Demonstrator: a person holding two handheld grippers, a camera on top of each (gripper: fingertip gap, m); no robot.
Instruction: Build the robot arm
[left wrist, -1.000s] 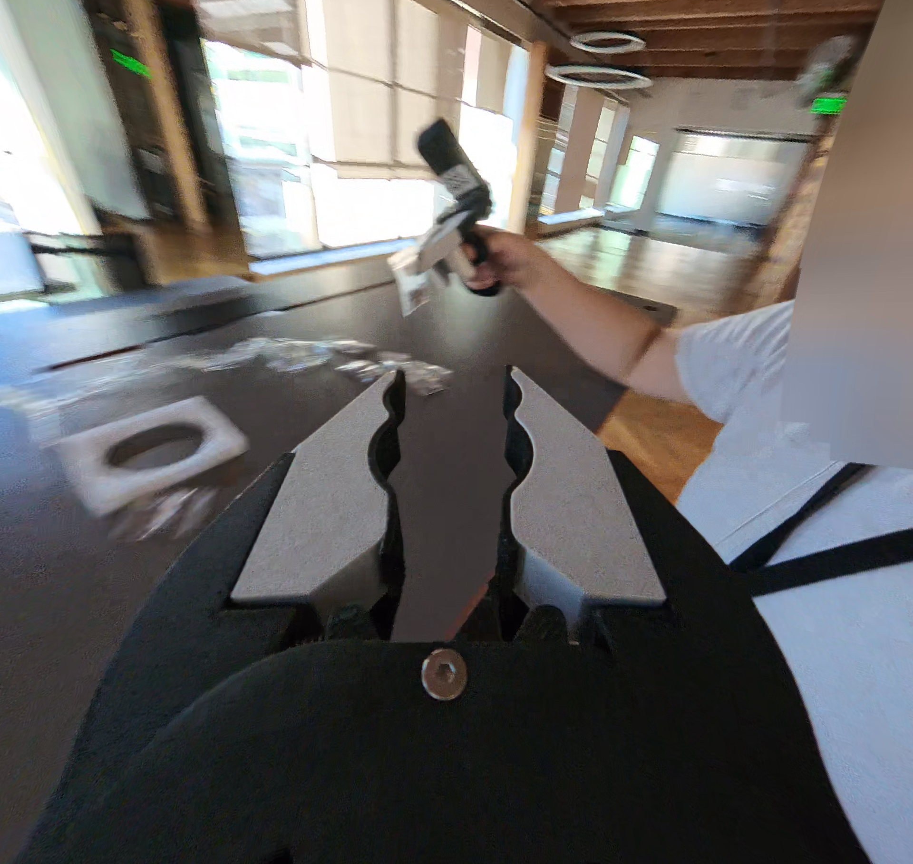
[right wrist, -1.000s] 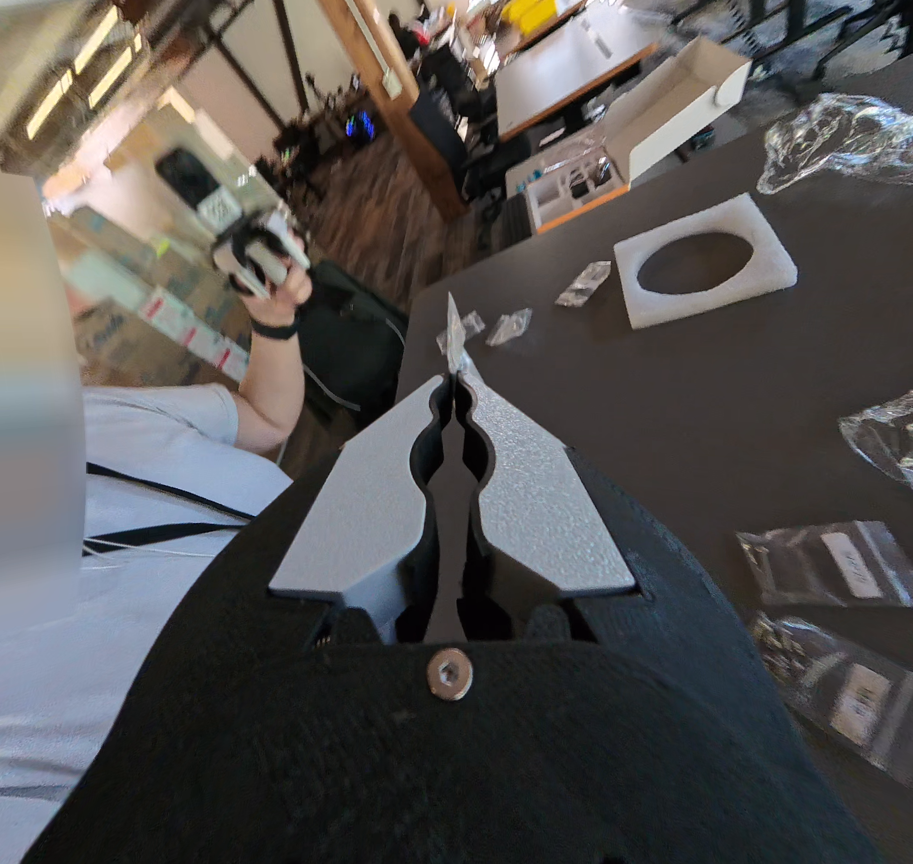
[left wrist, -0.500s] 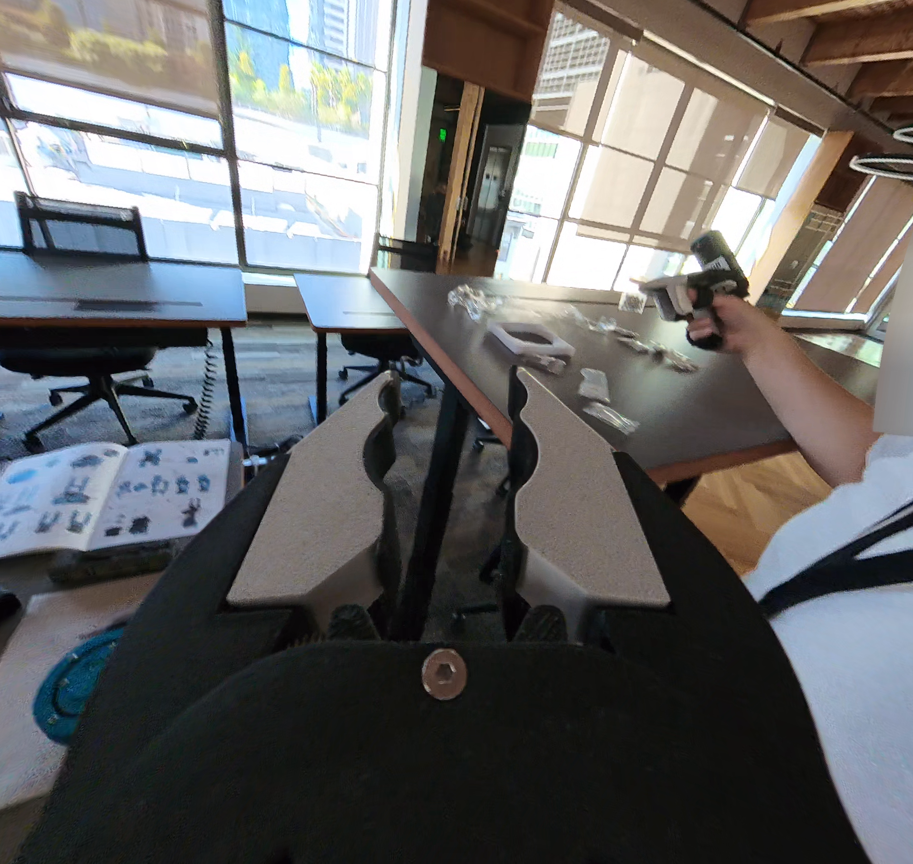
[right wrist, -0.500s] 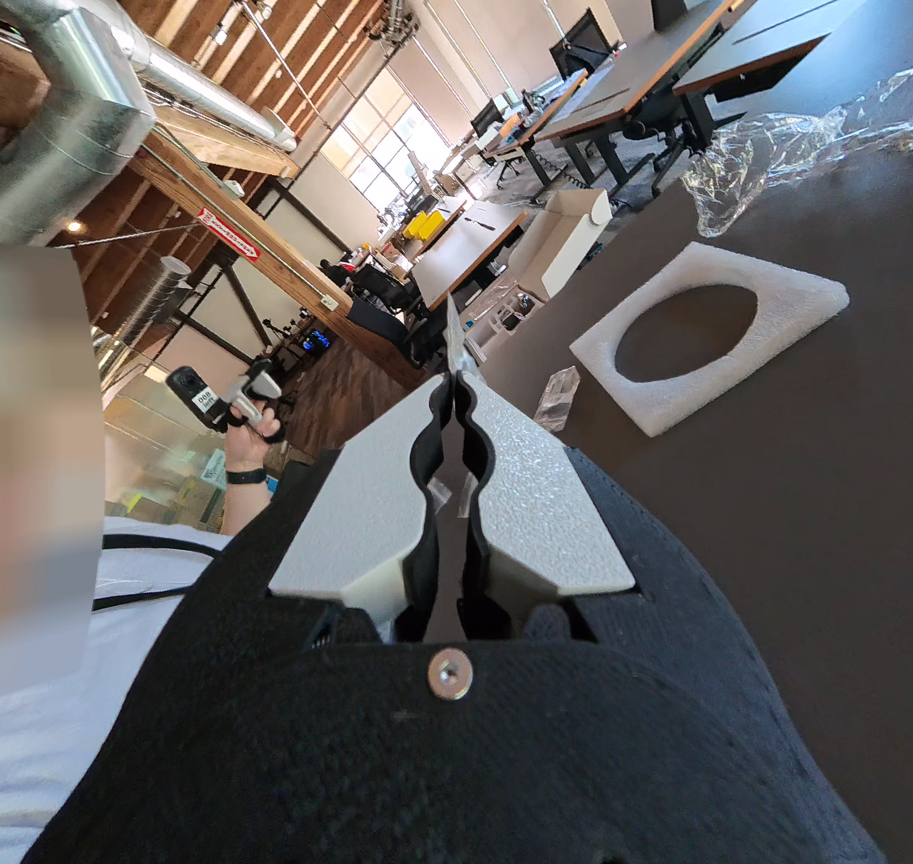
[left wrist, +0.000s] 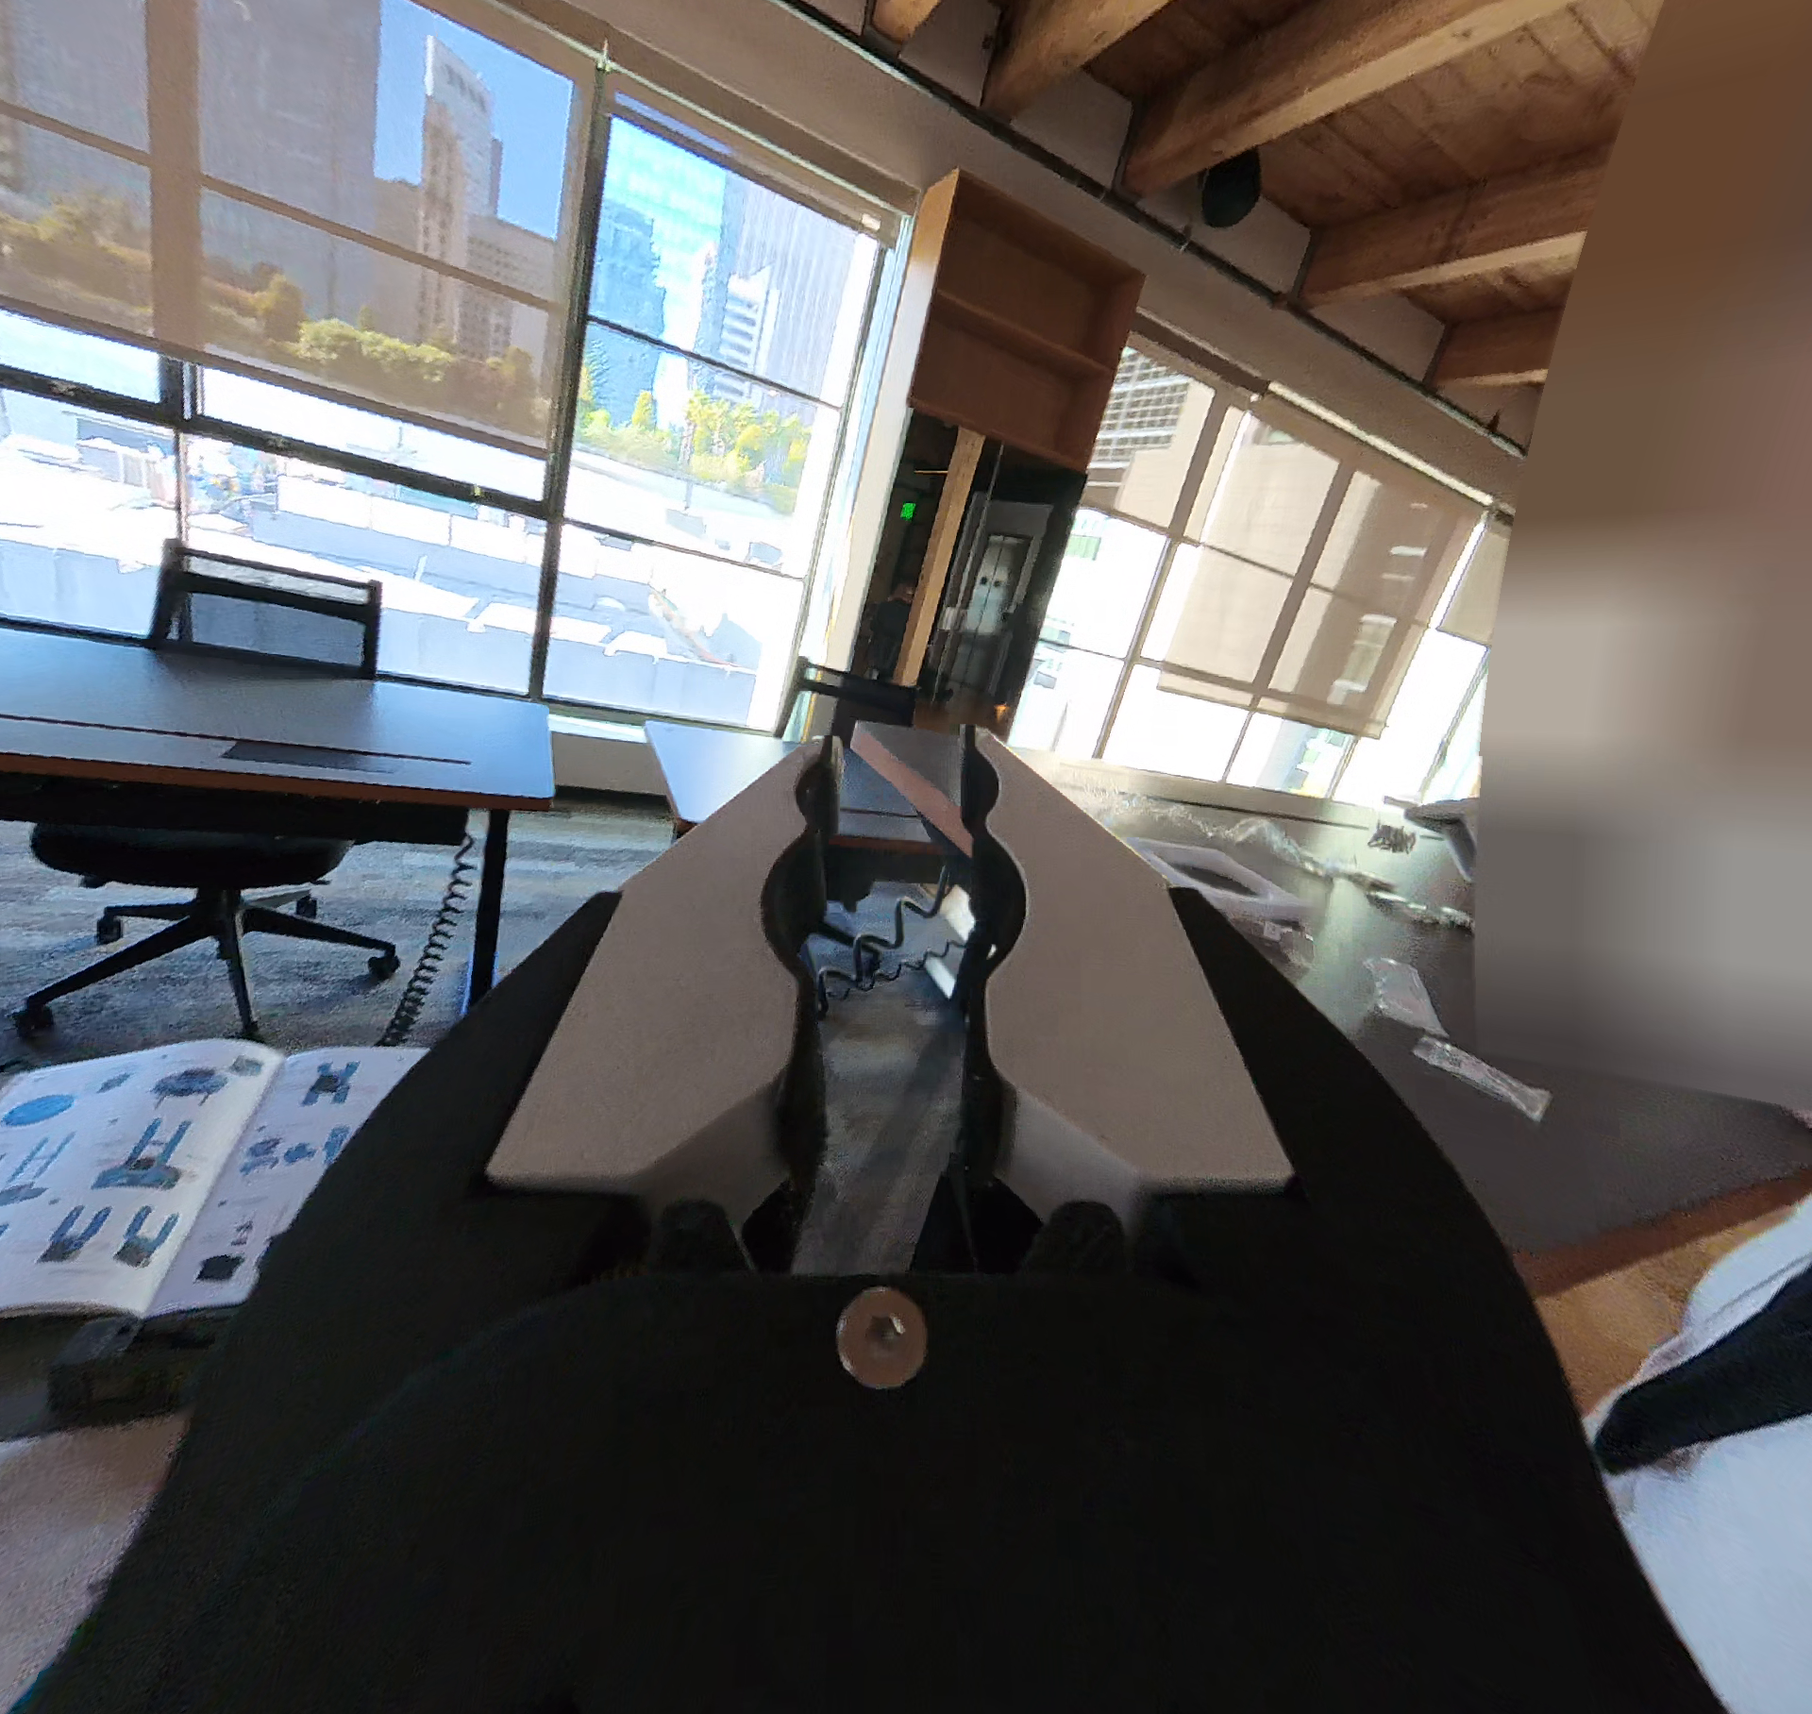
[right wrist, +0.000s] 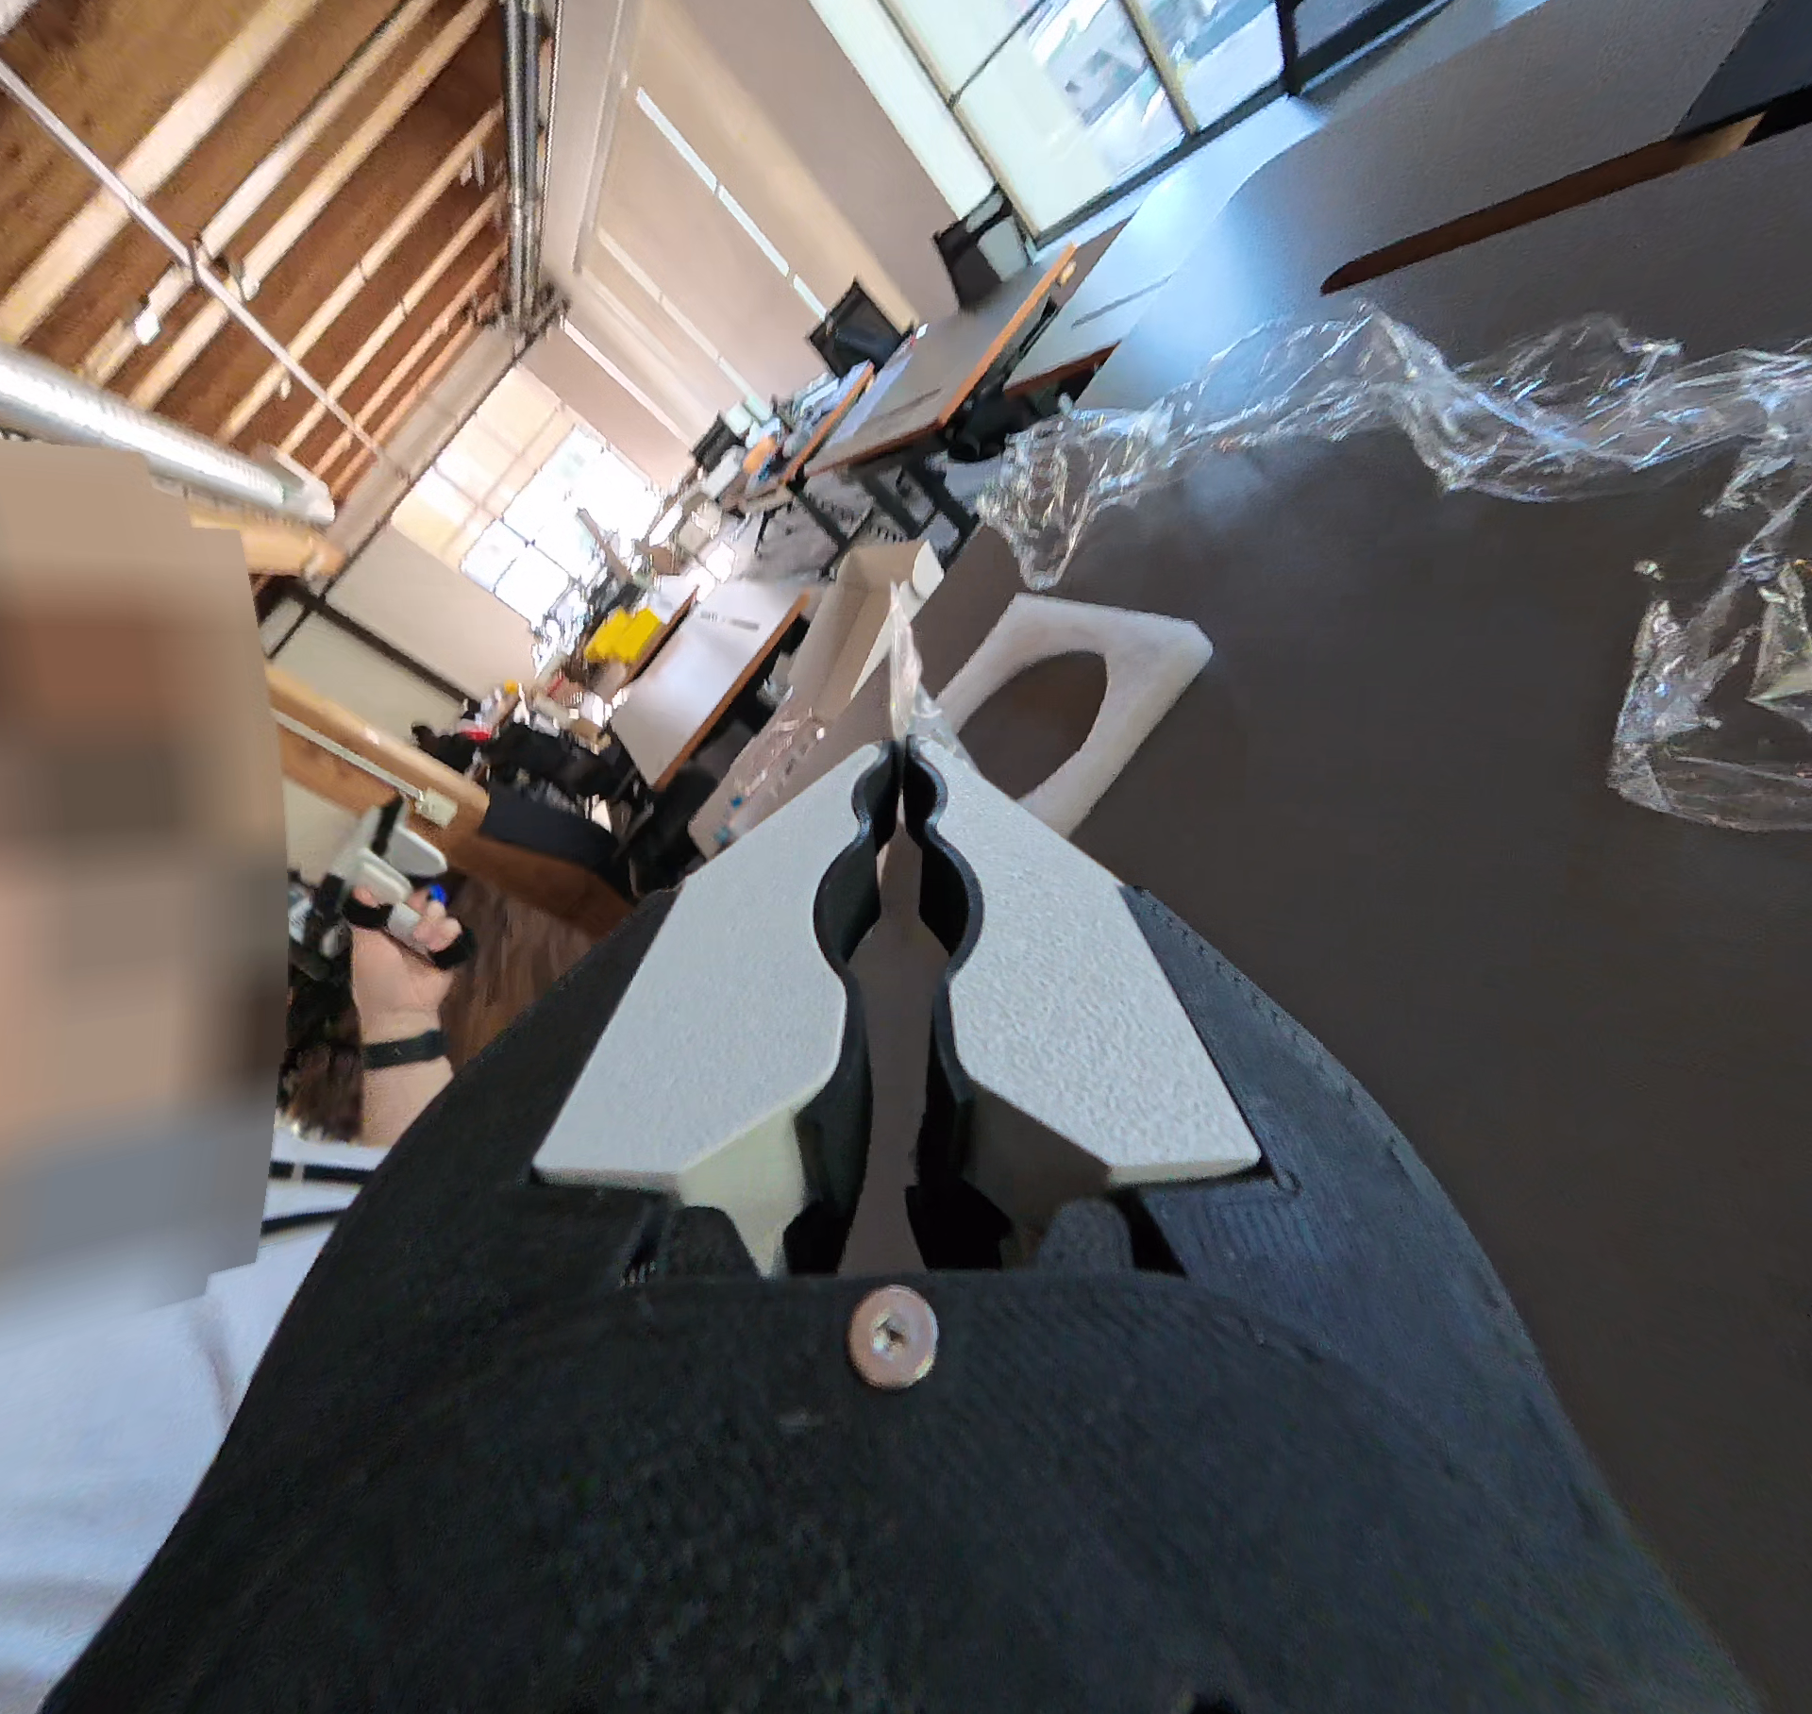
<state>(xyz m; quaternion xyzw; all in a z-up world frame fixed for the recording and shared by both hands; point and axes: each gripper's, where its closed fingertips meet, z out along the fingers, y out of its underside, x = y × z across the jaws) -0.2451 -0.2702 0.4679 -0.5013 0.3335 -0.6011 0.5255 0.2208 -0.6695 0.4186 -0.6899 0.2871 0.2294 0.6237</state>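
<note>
My right gripper (right wrist: 900, 747) is shut on a small clear plastic bag (right wrist: 904, 677), whose thin edge sticks up past the tips. It is held tilted above a dark table (right wrist: 1422, 980), close to a white foam frame (right wrist: 1147, 657) with a round hole. My left gripper (left wrist: 897, 750) is open and empty, held in the air off the table's left end, pointing toward the windows. The left gripper also shows far off in the right wrist view (right wrist: 392, 892), in the person's hand.
Crumpled clear wrap (right wrist: 1471, 422) and a second piece (right wrist: 1726, 686) lie on the table. In the left wrist view the foam frame (left wrist: 1211, 873) and small bags (left wrist: 1481, 1074) lie at right. An open booklet (left wrist: 147, 1167), a desk (left wrist: 275, 735) and a chair (left wrist: 206, 863) are at left. About 60 centimeters separates my left fingertips from my right.
The left gripper has swung left, away from the table toward the windows, staying open. The right gripper has tilted and moved nearer the foam frame, still holding the bag.
</note>
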